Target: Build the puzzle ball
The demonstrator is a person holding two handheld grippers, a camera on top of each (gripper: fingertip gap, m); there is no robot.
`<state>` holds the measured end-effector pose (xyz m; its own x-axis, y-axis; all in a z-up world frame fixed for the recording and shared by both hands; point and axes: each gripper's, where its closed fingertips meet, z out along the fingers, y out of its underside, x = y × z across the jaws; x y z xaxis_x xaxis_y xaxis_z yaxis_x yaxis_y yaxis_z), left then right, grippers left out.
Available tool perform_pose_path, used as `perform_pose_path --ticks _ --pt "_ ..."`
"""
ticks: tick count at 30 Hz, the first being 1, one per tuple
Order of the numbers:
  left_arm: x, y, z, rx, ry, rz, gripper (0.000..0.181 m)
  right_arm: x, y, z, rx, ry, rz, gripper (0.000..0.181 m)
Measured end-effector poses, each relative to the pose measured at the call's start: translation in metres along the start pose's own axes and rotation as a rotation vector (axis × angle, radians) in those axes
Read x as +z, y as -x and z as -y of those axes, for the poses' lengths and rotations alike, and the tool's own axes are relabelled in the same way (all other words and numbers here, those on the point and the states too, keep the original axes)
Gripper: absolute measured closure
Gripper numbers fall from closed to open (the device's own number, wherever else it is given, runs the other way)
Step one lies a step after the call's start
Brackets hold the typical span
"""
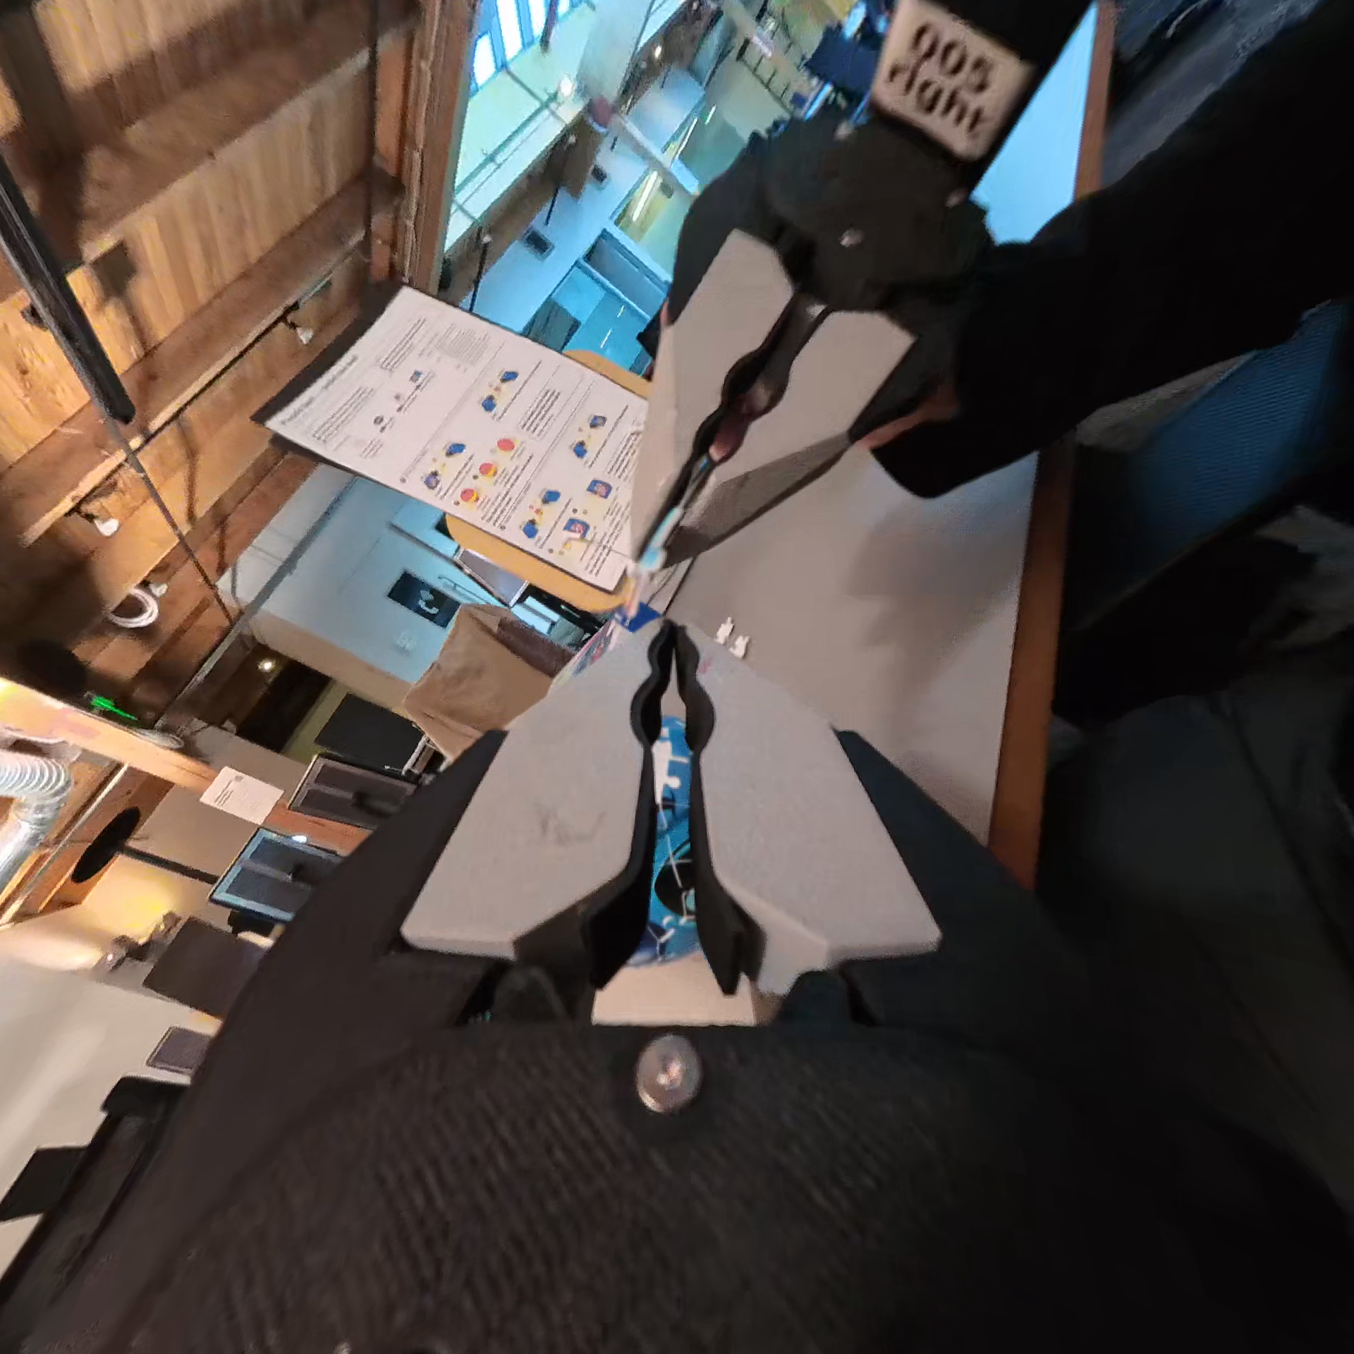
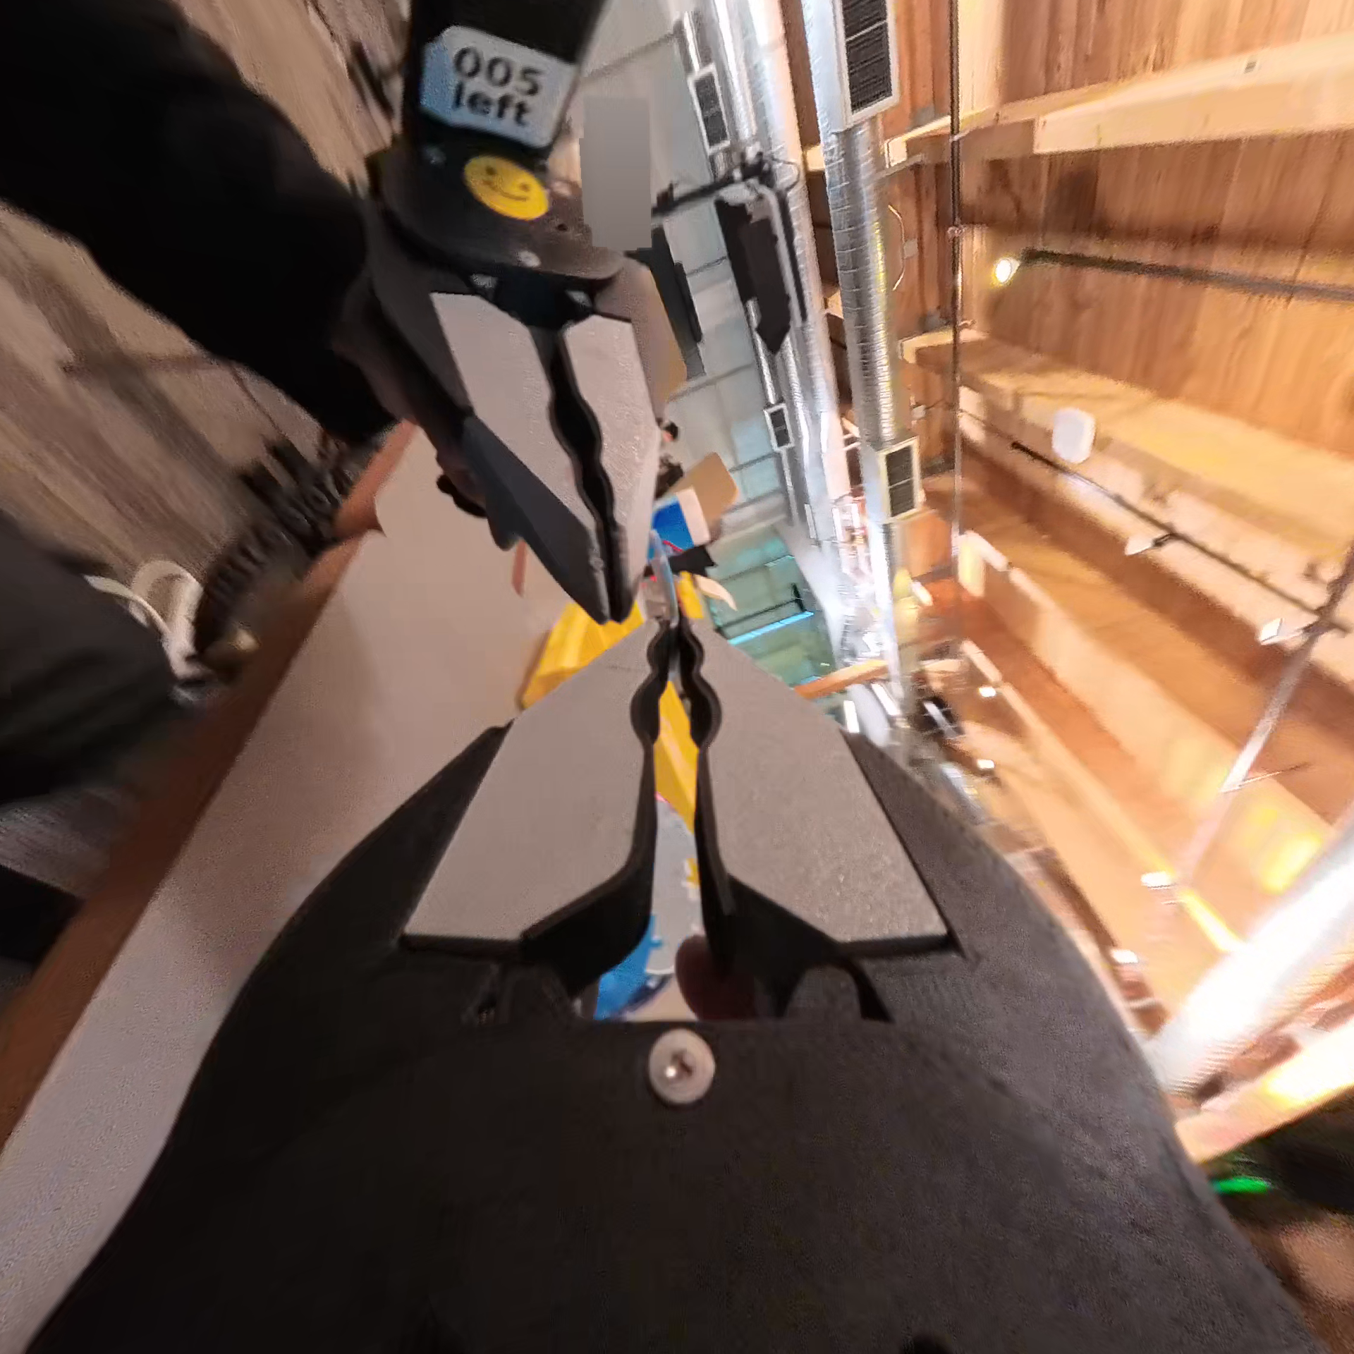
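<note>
Both grippers are raised above the grey table [image 1: 842, 586] with their tips almost meeting. My right gripper [image 2: 670, 631] is shut on a thin puzzle piece [image 2: 661, 579], light blue and seen edge-on, which sticks out past its fingertips. In the left wrist view the right gripper [image 1: 656, 553] comes in from the upper right, and the piece [image 1: 639, 612] reaches down to my left gripper's tips. My left gripper [image 1: 667, 631] is shut, its tips right beside that piece. I cannot tell whether it pinches anything. It also shows in the right wrist view [image 2: 608, 615].
An illustrated instruction sheet [image 1: 469, 439] stands at the back of the table. Two small white bits [image 1: 733, 639] lie on the table. A yellow box [image 2: 564, 652] and a blue printed object [image 1: 674, 806] lie under the grippers. A brown paper bag [image 1: 476, 681] stands beyond. The table's wooden edge [image 1: 1026, 659] is on the right. Both grippers' tips are close together, under 4 cm apart.
</note>
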<state>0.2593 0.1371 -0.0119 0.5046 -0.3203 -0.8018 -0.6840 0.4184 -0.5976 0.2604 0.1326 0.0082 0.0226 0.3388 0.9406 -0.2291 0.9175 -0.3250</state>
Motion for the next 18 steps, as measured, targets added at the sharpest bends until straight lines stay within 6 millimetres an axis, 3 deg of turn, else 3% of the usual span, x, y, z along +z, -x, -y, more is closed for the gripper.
perform_pose_path --ticks 4,7,9,13,18 --pt "-0.002 -0.002 -0.005 -0.054 -0.008 -0.033 0.179 -0.006 0.006 -0.001 -0.095 0.038 0.008 0.181" --pt "-0.002 0.006 0.003 -0.028 -0.037 0.025 0.170 -0.008 0.012 -0.003 -0.061 0.029 0.049 0.181" --pt "-0.001 0.003 0.009 0.007 -0.059 0.032 0.178 -0.008 0.010 -0.001 -0.002 -0.007 0.040 0.181" --pt "0.001 0.004 0.012 0.074 -0.052 0.076 0.181 -0.006 0.006 -0.006 0.217 -0.078 0.067 0.181" --pt "0.006 0.014 -0.003 -0.085 0.017 0.082 0.179 0.003 0.012 -0.023 0.682 -0.112 0.188 0.181"
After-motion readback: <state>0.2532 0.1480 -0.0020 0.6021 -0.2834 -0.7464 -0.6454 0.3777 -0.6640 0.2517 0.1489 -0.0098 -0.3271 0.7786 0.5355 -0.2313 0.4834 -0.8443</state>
